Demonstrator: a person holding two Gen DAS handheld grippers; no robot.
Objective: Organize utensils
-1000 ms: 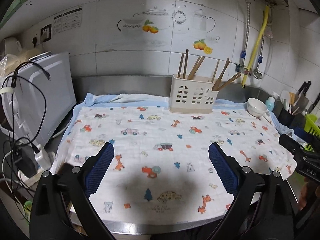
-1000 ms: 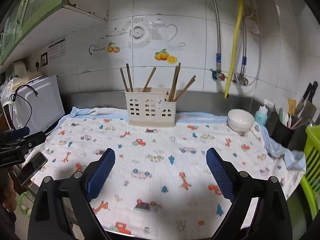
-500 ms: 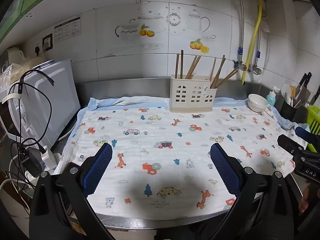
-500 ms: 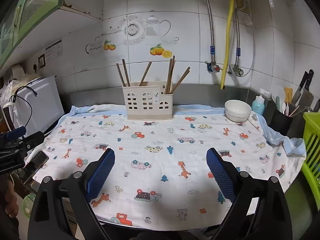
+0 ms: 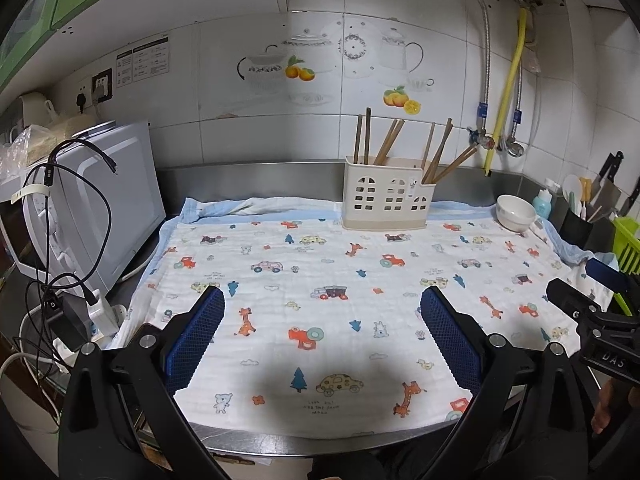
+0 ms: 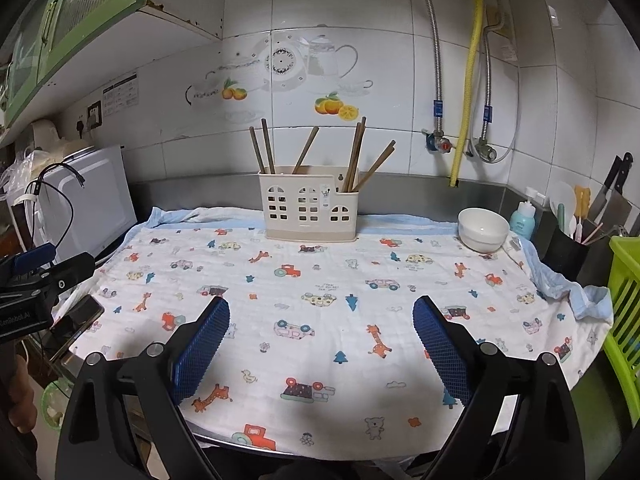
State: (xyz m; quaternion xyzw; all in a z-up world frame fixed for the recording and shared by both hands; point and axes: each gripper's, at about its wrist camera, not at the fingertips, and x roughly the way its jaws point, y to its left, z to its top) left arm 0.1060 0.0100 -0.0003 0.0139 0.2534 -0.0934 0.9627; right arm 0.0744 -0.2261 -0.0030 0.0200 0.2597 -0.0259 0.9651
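Observation:
A cream plastic utensil holder (image 5: 387,202) stands at the back of the counter by the wall, also in the right wrist view (image 6: 308,209). Several brown wooden chopsticks (image 5: 390,142) stand in it, leaning different ways (image 6: 354,158). My left gripper (image 5: 322,300) is open and empty, held above the cloth near the counter's front edge. My right gripper (image 6: 321,306) is open and empty, likewise near the front edge. Each gripper shows at the edge of the other's view.
A printed cloth (image 5: 320,280) covers the counter. A white bowl (image 6: 483,229) sits at the back right. A microwave with cables (image 5: 80,208) stands at the left. A black cup of tools (image 6: 570,246), knives and a green basket (image 6: 624,320) are at the right.
Both grippers have drawn back and risen a little from the counter; the holder looks smaller and more of the wall shows. Both stay open and empty.

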